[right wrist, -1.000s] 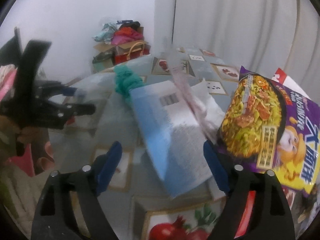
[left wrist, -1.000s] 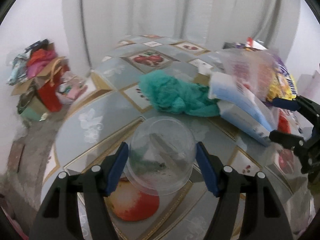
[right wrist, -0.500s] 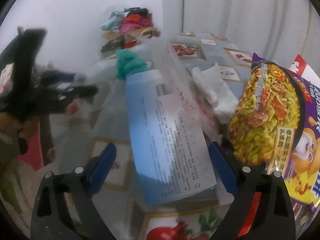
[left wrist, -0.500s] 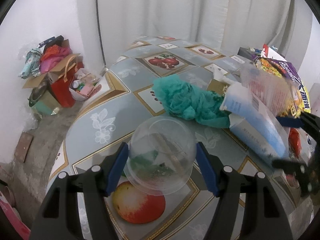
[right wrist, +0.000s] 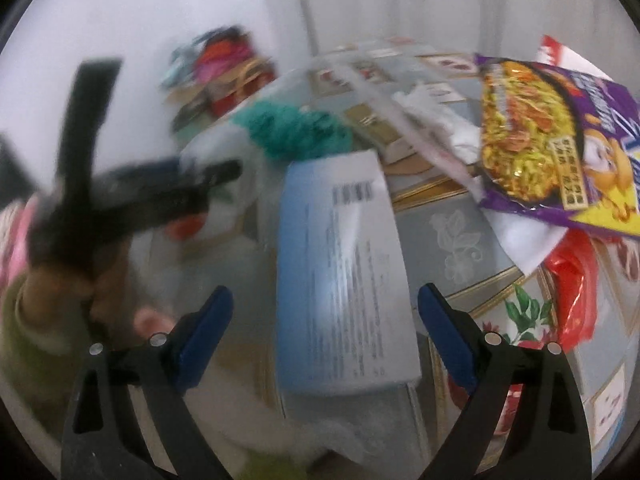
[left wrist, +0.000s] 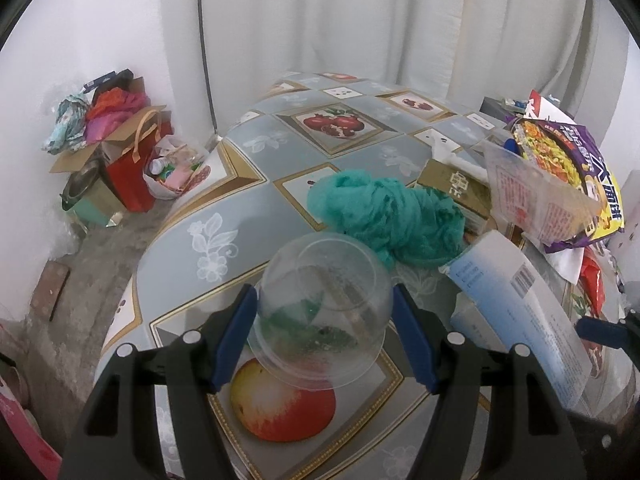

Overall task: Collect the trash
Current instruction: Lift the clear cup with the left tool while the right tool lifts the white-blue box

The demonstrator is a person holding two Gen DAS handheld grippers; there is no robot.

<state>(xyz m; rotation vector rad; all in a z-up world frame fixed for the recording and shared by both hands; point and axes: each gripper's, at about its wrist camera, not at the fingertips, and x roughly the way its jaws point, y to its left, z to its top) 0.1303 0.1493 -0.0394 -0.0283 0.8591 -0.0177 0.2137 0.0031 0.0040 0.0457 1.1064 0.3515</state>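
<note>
The tabletop (left wrist: 224, 240), covered in a fruit-patterned cloth, is bare on its near left and far side, while the trash is heaped along its right: a purple noodle bag (right wrist: 560, 136), a clear printed wrapper (left wrist: 536, 196), a gold box (left wrist: 456, 184), a bundle of green yarn (left wrist: 384, 216) and, nearest, a pale blue packet (right wrist: 340, 272) with a barcode. The left gripper (left wrist: 324, 332) hangs over the tabletop's near left corner with its jaws clenched on a clear plastic cup (left wrist: 320, 316), exactly as a second ago. The change is on the other side: the right gripper (right wrist: 324, 340) has slid in over the blue packet and its jaws have just been opening; they now stand released and wide, the packet lying between them with clear gaps on both sides. That suggests the packet is the next piece to collect, and the grasp has not yet begun. Room is tight to the right, where the noodle bag and a red wrapper (right wrist: 572, 288) crowd the packet, and to the left the other gripper is close. The tabletop's left edge drops to a floor (left wrist: 80, 280) with boxes and bags (left wrist: 116, 164) against the wall.
</note>
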